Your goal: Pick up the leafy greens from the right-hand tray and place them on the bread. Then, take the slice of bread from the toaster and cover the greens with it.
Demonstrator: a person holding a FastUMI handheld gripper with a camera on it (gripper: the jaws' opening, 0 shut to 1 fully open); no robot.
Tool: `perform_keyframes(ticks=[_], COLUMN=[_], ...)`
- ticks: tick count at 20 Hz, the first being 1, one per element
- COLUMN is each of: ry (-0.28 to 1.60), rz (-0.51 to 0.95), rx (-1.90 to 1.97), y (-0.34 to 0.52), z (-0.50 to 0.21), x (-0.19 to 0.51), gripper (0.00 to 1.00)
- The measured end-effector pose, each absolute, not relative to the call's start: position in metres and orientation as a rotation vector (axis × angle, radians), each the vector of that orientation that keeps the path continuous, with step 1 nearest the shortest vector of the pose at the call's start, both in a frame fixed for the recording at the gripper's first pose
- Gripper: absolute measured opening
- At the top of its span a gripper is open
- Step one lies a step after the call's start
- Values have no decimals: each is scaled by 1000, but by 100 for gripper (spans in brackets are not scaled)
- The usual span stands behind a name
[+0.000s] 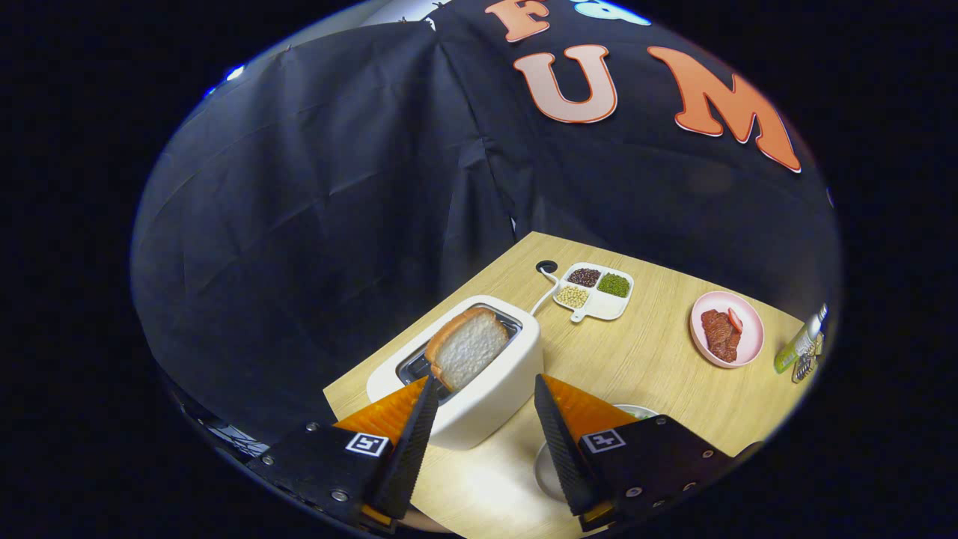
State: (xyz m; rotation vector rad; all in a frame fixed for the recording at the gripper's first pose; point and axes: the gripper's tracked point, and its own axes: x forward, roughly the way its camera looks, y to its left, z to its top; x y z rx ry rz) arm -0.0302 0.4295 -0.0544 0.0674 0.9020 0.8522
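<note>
The bread slice (468,346) is seen standing in the toaster (490,389), at eleven o'clock just ahead of the gripper (483,393), whose jaws are spread wide and empty. The bread-fetching step is judged underway; centring and closing are required next.

The spread orange-and-black gripper (483,383) hides much of the light wooden table (644,359) beneath it. Its right finger (557,442) covers most of a white round plate (635,410), so the plate's contents cannot be told. The lower corner of the tan bread slice (468,348) is hidden in the slot of the white toaster (486,389), whose near base sits behind the left finger (412,442). A green bottle (799,344) and a small metal object (804,367) are too blurred to identify.
</note>
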Motion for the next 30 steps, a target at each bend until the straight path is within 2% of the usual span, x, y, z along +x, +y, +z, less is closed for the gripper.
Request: perform_keyframes(ticks=[1,4,13,17,21,23,24,26,28,30], ry=[913,920,1081,1133,1168,1168,1171,1165,1155,1123], rz=[857,859,752,730,719,705,704,696,697,698], rx=[55,27,83,111,98,82,90,101,117,148], y=[439,460,486,494,497,494,493,491,489,487], z=[-54,-52,-85,-95,-109,-113,-111,-109,-103,-93], x=[-30,-27,-6,0,1,5,3,6,8,12], gripper=[80,94,97,94,79,67,51,34,21,15])
